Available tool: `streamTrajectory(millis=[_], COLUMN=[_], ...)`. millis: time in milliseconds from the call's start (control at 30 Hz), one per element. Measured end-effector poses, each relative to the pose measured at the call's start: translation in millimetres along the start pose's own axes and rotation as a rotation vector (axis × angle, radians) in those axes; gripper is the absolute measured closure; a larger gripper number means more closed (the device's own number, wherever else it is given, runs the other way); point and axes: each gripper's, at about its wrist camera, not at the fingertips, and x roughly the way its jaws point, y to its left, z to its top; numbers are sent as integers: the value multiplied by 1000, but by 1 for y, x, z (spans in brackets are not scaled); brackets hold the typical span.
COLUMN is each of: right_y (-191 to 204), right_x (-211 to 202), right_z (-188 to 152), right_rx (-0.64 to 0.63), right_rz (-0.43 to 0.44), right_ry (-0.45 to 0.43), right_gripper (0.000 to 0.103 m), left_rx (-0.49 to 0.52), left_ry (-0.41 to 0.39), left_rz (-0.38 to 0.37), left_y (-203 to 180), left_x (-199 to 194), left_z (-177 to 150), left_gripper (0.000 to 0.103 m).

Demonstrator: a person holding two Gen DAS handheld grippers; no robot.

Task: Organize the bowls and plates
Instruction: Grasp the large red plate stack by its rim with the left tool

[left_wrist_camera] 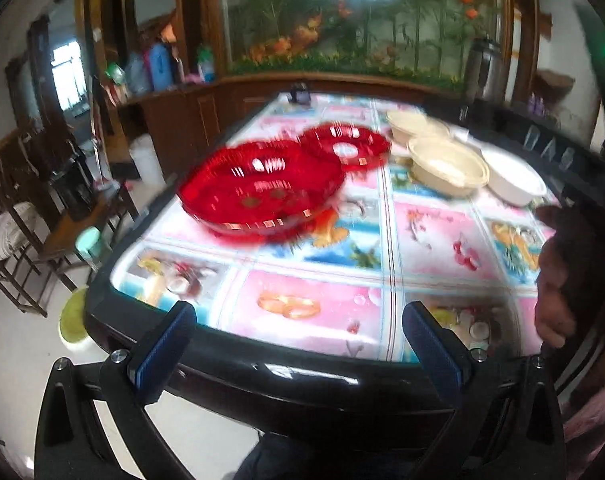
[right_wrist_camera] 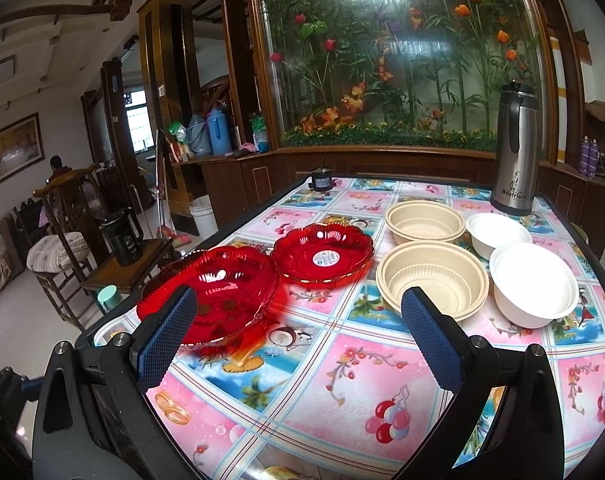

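Observation:
Two red scalloped plastic plates lie on the patterned table: a larger near one (right_wrist_camera: 218,292) (left_wrist_camera: 258,188) and a smaller far one (right_wrist_camera: 322,254) (left_wrist_camera: 346,146) with a white sticker. Two beige bowls, near (right_wrist_camera: 434,276) (left_wrist_camera: 448,166) and far (right_wrist_camera: 424,220) (left_wrist_camera: 414,122), sit to their right. Two white bowls, near (right_wrist_camera: 532,284) (left_wrist_camera: 514,176) and far (right_wrist_camera: 498,234), stand further right. My left gripper (left_wrist_camera: 298,340) is open and empty over the table's near edge. My right gripper (right_wrist_camera: 298,332) is open and empty, low over the table, in front of the near red plate and near beige bowl.
A steel thermos (right_wrist_camera: 516,152) stands at the table's far right corner. A small dark object (right_wrist_camera: 321,180) sits at the far edge. Chairs (right_wrist_camera: 62,240) and a side table with a black jug (right_wrist_camera: 122,240) stand left of the table. A hand (left_wrist_camera: 562,272) shows at right.

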Motion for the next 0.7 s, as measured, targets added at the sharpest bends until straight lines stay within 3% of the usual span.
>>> streamTrajectory(millis=[67, 133, 333, 600, 700], right_y=[-1, -3, -2, 0, -1], right_x=[1, 3, 11, 32, 47], right_z=[1, 3, 6, 9, 10], right_rx=[2, 10, 27, 58, 82], right_rz=[-4, -3, 5, 22, 50], right_ry=[-4, -8, -3, 55, 95], right_gripper=[0, 0, 0, 0, 0], left_rx=[3, -3, -36, -47, -93], left_ry=[58, 66, 4, 14, 38], left_rz=[-47, -31, 98, 256, 277], left_y=[2, 2, 19, 55, 85], left_x=[10, 12, 11, 35, 48], left_z=[-2, -6, 5, 20, 36], left_gripper=[0, 0, 0, 0, 0])
